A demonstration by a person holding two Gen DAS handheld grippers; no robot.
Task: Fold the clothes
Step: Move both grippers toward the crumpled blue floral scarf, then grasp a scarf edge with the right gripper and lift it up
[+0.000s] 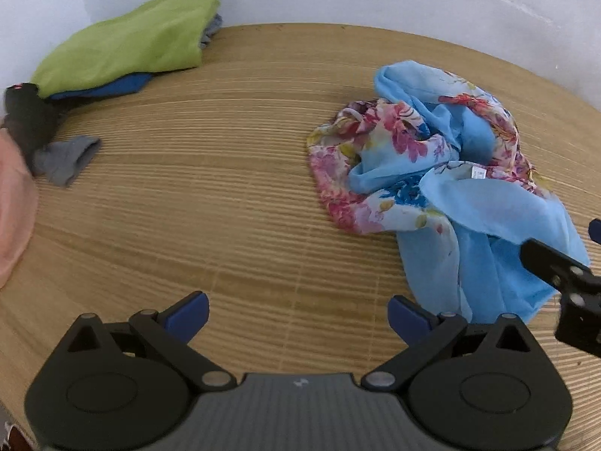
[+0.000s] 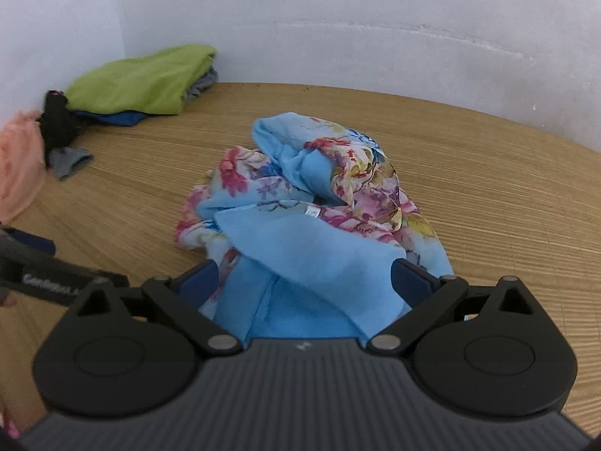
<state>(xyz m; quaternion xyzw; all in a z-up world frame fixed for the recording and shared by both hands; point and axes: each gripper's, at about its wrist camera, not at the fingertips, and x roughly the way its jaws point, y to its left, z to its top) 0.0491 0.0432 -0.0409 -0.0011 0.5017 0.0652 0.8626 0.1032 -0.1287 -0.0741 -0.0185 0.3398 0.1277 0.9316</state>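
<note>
Wood table (image 1: 263,173); left tongs (image 1: 298,315) wide open, empty; right tongs (image 2: 304,282) wide open astride floral garment (image 2: 300,203)

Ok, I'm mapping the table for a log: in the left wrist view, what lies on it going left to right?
Pink cloth → grey cloth → green folded garment → bare wooden table → crumpled blue floral garment → right gripper at the edge.

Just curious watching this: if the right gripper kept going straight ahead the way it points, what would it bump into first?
Most likely the crumpled blue floral garment: the open right gripper already has its blue fabric between the fingers.
</note>
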